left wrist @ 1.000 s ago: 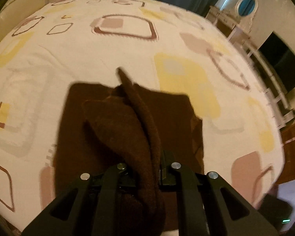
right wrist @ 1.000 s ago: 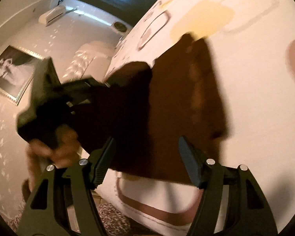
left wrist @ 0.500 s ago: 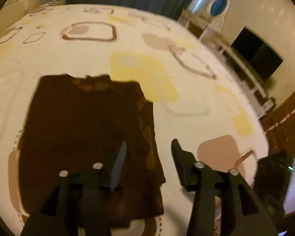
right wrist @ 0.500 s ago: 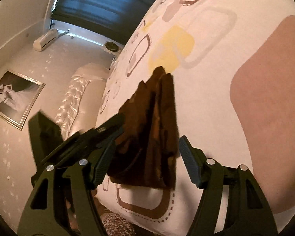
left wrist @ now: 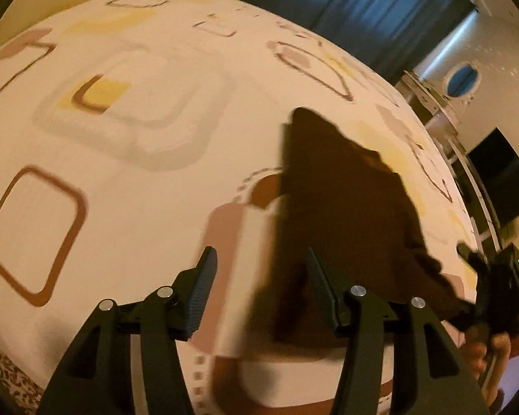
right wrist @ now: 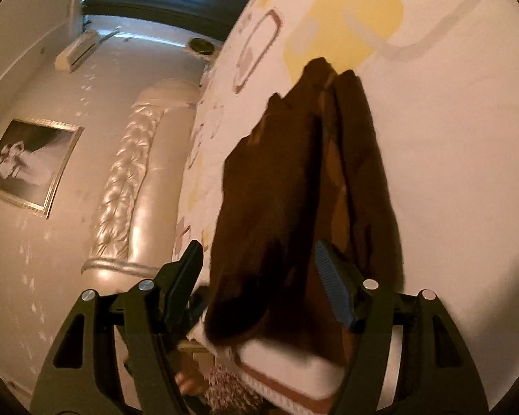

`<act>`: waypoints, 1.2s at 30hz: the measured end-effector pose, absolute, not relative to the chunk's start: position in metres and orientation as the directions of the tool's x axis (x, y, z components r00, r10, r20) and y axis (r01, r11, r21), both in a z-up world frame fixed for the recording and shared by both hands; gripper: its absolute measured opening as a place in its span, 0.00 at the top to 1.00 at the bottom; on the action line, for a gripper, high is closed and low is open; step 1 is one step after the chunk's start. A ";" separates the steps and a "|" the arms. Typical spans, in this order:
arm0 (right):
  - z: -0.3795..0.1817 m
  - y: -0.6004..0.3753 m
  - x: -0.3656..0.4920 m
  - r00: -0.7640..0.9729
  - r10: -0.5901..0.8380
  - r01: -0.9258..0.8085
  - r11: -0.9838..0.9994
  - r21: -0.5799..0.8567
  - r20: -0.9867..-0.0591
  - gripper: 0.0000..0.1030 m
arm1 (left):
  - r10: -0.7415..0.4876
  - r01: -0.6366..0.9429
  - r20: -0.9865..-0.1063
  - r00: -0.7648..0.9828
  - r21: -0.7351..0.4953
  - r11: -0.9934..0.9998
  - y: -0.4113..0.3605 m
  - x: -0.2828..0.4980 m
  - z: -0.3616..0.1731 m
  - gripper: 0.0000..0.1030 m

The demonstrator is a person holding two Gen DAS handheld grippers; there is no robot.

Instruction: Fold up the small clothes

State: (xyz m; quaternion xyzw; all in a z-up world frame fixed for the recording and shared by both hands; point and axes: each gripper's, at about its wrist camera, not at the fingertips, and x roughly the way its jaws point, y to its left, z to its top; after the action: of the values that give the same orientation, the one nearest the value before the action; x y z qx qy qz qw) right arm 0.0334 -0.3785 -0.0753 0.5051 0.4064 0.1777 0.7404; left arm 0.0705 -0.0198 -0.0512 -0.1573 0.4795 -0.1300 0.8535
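A dark brown garment (left wrist: 342, 214) lies folded on the patterned bed sheet (left wrist: 121, 173), near the bed's front edge. My left gripper (left wrist: 259, 273) is open and empty, hovering just left of the garment's near edge. In the right wrist view the same garment (right wrist: 294, 200) lies ahead, its near end between the fingers of my right gripper (right wrist: 256, 269), which is open. The right gripper and the hand holding it also show at the right edge of the left wrist view (left wrist: 494, 287). The left gripper's tip shows low in the right wrist view (right wrist: 190, 314).
The bed sheet (right wrist: 449, 138) has yellow, brown and beige squares. A padded headboard (right wrist: 128, 186) and a framed picture (right wrist: 27, 162) are on the wall. Dark curtains (left wrist: 346, 10), a white shelf (left wrist: 429, 103) and a dark screen (left wrist: 498, 180) stand beyond the bed.
My left gripper let go of the garment, opened, and swung left. The garment now lies flat and folded. My right gripper moved in close over its near end.
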 end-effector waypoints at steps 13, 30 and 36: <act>-0.099 -0.377 0.120 0.590 0.687 0.187 0.395 0.900 -0.424 0.43 | -0.422 0.069 -0.767 0.483 -0.447 0.892 -0.010 0.066 -0.068 0.44; -0.113 -0.423 0.121 0.648 0.580 0.226 0.473 0.852 -0.494 0.92 | -0.470 0.190 -0.731 0.495 -0.437 0.879 -0.036 0.058 -0.059 0.41; -0.096 -0.431 0.076 0.698 0.590 0.208 0.376 0.903 -0.406 0.53 | -0.462 0.321 -0.691 0.556 -0.334 0.886 -0.037 0.039 -0.046 0.40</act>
State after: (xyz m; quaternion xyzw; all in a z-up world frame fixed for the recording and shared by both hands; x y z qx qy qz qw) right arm 0.0761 -0.4310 -0.0957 0.5436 0.3669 0.1283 0.7439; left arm 0.0392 -0.0373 -0.0463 -0.0850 0.4152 -0.2231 0.8779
